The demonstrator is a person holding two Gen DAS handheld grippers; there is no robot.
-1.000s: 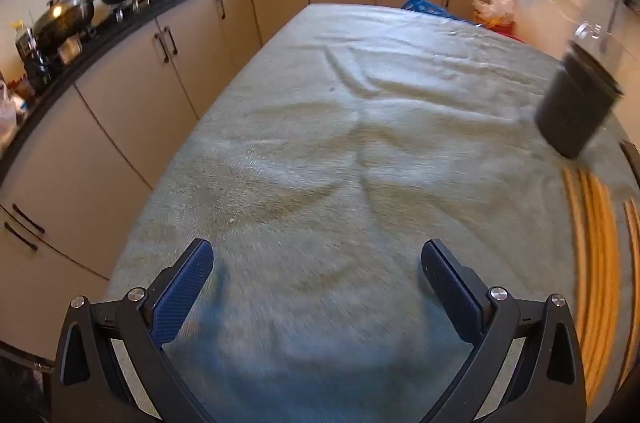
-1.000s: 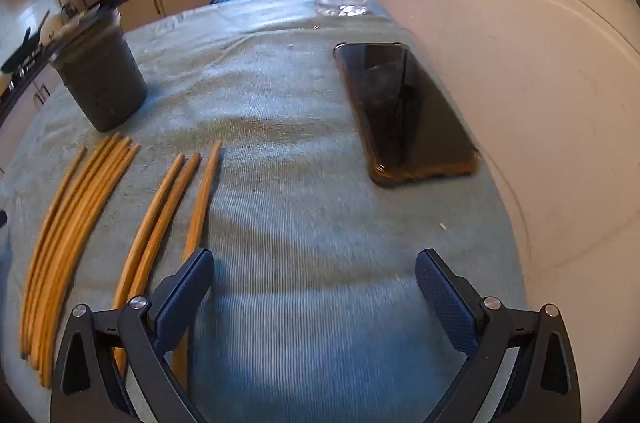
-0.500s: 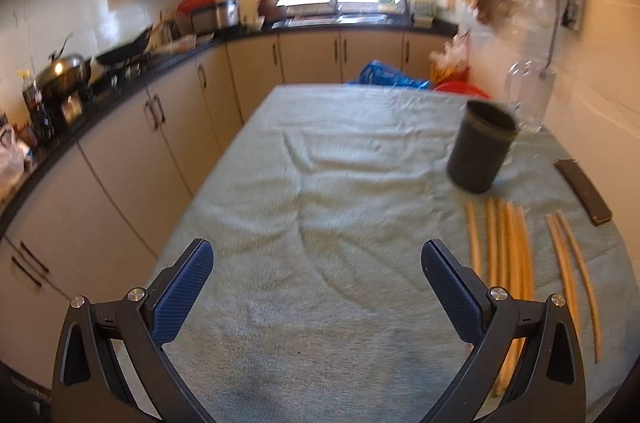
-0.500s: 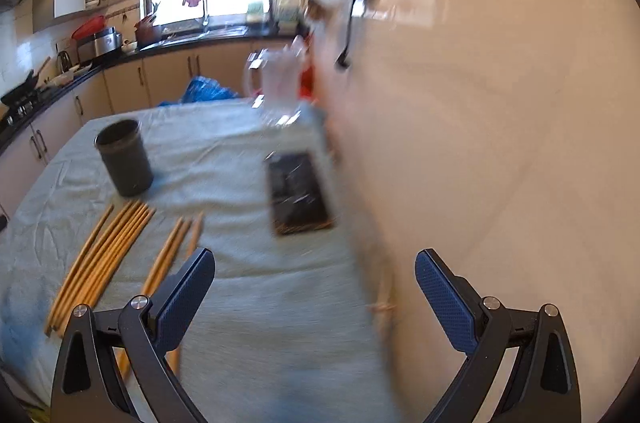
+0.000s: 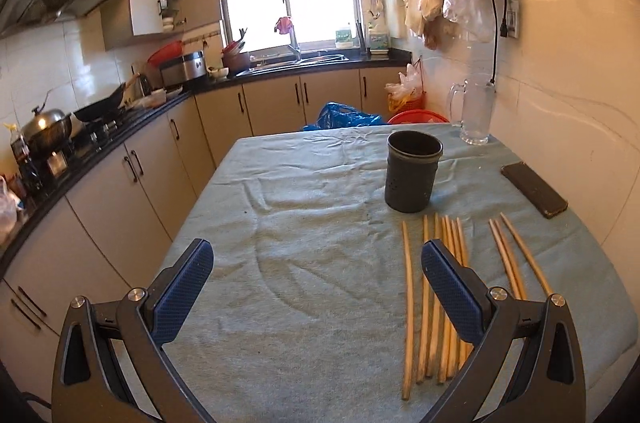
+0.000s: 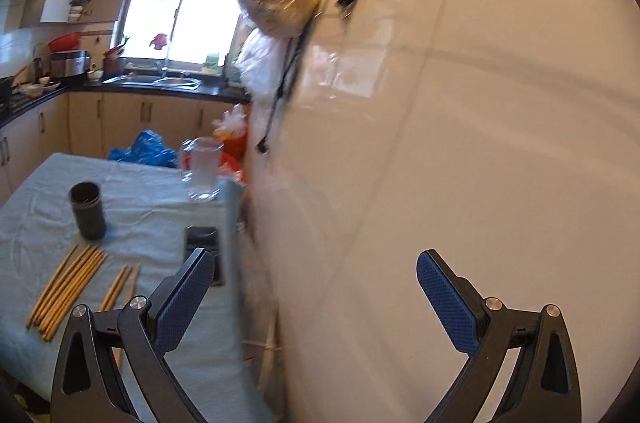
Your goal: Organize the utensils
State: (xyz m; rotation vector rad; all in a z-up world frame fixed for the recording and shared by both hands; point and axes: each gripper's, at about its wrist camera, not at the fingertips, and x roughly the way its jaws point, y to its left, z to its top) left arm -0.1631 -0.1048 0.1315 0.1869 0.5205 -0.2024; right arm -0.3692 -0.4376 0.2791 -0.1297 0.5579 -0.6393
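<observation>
The left gripper (image 5: pixel 316 287) hangs above the cloth-covered surface (image 5: pixel 304 263) with its jaws wide apart and empty. The right gripper (image 6: pixel 312 299) faces the cream wall (image 6: pixel 460 143), jaws also spread and empty. The chopsticks (image 5: pixel 436 287) lie flat just in front of the dark holder (image 5: pixel 412 177), in 2 groups. A phone (image 5: pixel 534 189) lies right of the holder, a glass pitcher (image 5: pixel 476 113) behind it.

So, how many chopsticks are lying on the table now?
9, I think: six chopsticks side by side before the dark cup, three more right of them, near the phone. Some may overlap.
</observation>
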